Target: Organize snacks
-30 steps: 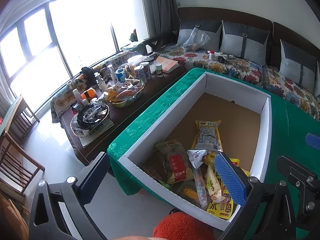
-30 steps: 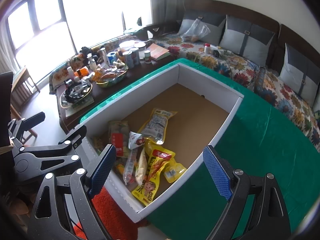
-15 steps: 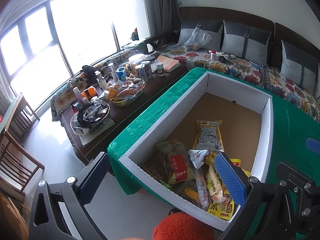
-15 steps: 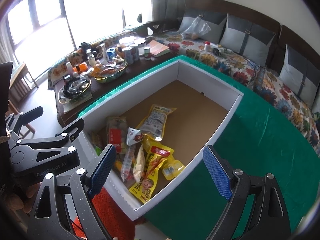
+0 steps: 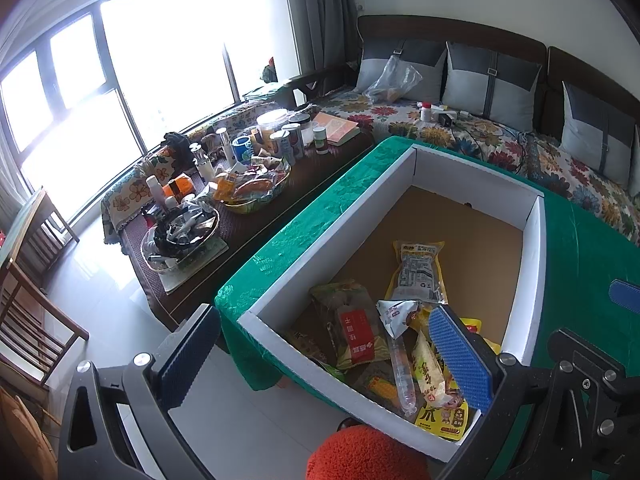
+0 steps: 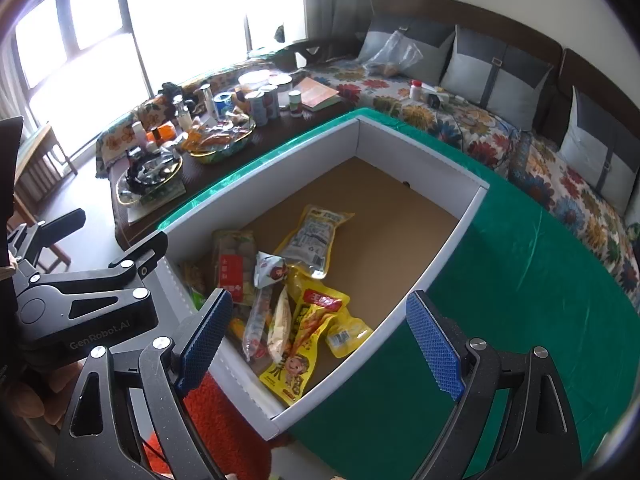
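A white-walled cardboard box stands on a green tablecloth. Several snack packets lie at its near end: a yellow packet, a packet with a red label, a clear tube and a yellow cartoon bag. My left gripper is open and empty above the box's near left corner. My right gripper is open and empty above the box's near right corner. The left gripper's body shows in the right wrist view.
A dark low table left of the box carries jars, cans, a book and two trays of odds and ends. A floral sofa with grey cushions runs behind. An orange fuzzy thing lies below the box. Wooden chairs stand far left.
Both grippers have shifted slightly; the right view has tilted and drifted a little toward the box. Both stay open and empty. The snacks have not moved.
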### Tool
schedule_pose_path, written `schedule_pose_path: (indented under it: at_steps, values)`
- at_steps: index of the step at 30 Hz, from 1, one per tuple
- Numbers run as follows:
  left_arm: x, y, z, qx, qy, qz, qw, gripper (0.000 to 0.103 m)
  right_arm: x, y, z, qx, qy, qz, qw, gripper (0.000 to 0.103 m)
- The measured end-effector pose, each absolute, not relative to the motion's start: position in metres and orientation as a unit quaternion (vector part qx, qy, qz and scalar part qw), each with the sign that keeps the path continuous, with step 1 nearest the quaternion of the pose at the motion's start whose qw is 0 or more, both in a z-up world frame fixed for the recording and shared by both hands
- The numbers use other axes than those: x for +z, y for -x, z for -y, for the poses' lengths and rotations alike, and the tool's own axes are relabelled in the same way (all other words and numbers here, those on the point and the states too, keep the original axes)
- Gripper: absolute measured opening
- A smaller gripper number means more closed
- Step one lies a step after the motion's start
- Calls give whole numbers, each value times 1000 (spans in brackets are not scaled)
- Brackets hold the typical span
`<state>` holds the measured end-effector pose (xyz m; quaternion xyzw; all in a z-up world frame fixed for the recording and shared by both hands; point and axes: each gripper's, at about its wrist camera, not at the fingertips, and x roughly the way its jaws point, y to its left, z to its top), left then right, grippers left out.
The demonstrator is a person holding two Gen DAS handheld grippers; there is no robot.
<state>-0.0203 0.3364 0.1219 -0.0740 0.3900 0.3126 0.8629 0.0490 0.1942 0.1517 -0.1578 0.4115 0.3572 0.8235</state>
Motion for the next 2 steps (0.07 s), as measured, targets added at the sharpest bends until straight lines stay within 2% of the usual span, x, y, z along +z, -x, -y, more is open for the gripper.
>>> schedule_pose_path:
  at_steps: [2]
  values:
    - [122,20,-336,316,70,-388,863,103,152,-49,-194,358,158,-412,823,91]
